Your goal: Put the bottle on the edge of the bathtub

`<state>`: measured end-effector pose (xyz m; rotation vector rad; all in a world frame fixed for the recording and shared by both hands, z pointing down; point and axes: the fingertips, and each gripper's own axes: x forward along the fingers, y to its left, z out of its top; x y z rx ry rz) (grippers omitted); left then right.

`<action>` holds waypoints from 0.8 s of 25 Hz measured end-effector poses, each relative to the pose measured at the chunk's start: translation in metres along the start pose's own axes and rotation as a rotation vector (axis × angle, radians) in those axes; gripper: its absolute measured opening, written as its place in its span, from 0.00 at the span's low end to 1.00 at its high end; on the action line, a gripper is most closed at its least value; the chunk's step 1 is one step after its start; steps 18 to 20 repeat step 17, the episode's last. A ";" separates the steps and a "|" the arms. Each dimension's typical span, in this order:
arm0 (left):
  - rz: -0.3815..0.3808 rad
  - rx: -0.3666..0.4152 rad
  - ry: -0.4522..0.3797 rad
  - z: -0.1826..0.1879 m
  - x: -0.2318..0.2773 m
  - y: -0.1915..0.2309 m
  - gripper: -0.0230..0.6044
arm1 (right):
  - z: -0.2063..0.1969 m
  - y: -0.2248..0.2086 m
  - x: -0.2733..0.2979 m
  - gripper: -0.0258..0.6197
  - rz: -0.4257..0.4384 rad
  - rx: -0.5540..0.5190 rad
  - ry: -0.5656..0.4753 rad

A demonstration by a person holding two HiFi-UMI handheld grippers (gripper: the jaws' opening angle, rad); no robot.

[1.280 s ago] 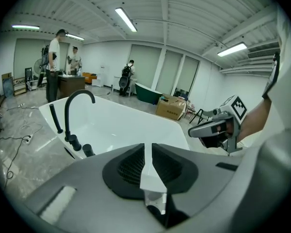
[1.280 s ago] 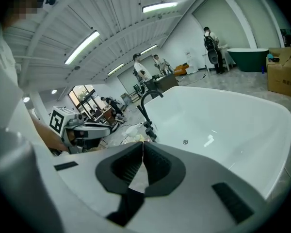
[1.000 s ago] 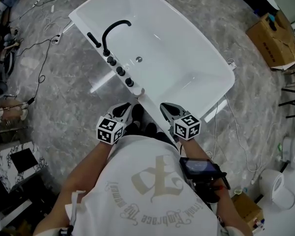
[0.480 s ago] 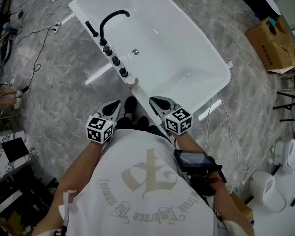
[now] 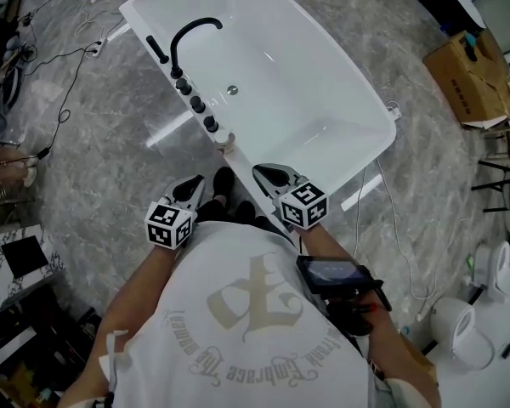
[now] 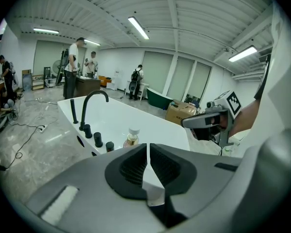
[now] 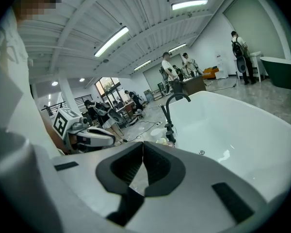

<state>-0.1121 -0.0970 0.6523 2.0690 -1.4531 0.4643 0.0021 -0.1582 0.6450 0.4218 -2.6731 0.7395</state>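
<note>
The white bathtub [image 5: 340,66] lies ahead of me, with a black faucet [image 5: 191,34] and a row of black knobs along its near-left rim. A small amber bottle with a white cap [image 5: 227,144] stands upright on that rim, just past the last knob. It shows in the left gripper view as the bottle [image 6: 131,138] beyond the jaws. My left gripper [image 5: 195,183] is shut and empty, on the floor side short of the bottle. My right gripper [image 5: 262,172] is also shut and empty, over the tub's near corner to the right of the bottle.
Grey marble floor surrounds the tub, with cables [image 5: 64,100] at the left. A cardboard box [image 5: 463,79] stands at the right and white fixtures [image 5: 459,334] at the lower right. Several people [image 6: 72,67] stand far behind the tub. A phone rig [image 5: 336,279] hangs at my chest.
The head view has shifted slightly, so the tub sits a little higher. Both grippers stay shut near my body, and the bottle has not moved on the rim.
</note>
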 end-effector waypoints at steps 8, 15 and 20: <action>-0.022 0.033 0.007 0.008 0.010 -0.010 0.07 | 0.003 -0.006 -0.012 0.05 -0.024 0.010 -0.026; -0.043 0.057 0.017 0.009 0.014 -0.015 0.07 | -0.007 -0.006 -0.019 0.05 -0.049 0.030 -0.033; -0.044 0.059 0.019 0.008 0.012 -0.015 0.07 | -0.009 -0.004 -0.020 0.05 -0.053 0.034 -0.034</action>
